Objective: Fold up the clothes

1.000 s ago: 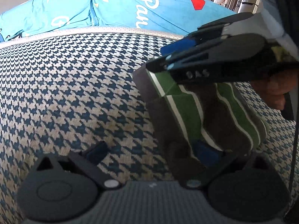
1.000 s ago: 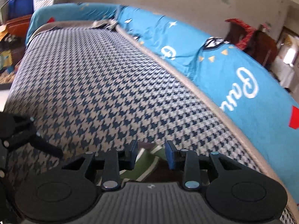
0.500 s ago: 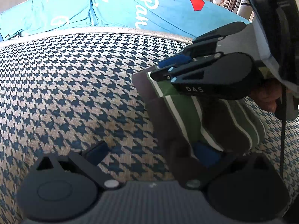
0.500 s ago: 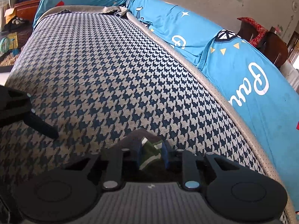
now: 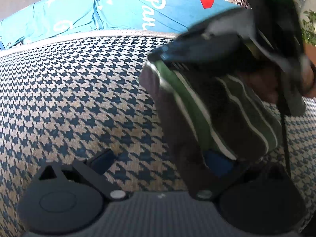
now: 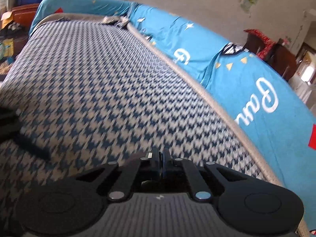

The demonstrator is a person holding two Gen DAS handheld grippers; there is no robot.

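A striped garment (image 5: 197, 108), dark brown with green and white bands, hangs over the right finger of my left gripper (image 5: 158, 162). That gripper stands open, its fingers spread wide just above the houndstooth sofa cover (image 5: 79, 98). My right gripper (image 5: 160, 57) comes in from the upper right, its jaws closing tight on the garment's top corner. In the right wrist view my right gripper (image 6: 163, 157) shows its pads pressed together, with almost no cloth showing past them. Part of my left gripper (image 6: 11, 126) shows dark at the left edge.
The houndstooth sofa cover (image 6: 98, 79) stretches far ahead. A bright blue printed cover (image 6: 246, 79) runs along its back edge. Dark wooden chairs (image 6: 272, 49) stand beyond it and boxes (image 6: 19, 15) lie at the far left. A hand (image 5: 308, 79) and a black cable (image 5: 284, 128) are at the right.
The right gripper's jaws closed from apart to pinched on the garment's corner, and it lifted a little. The left gripper stayed open in place.
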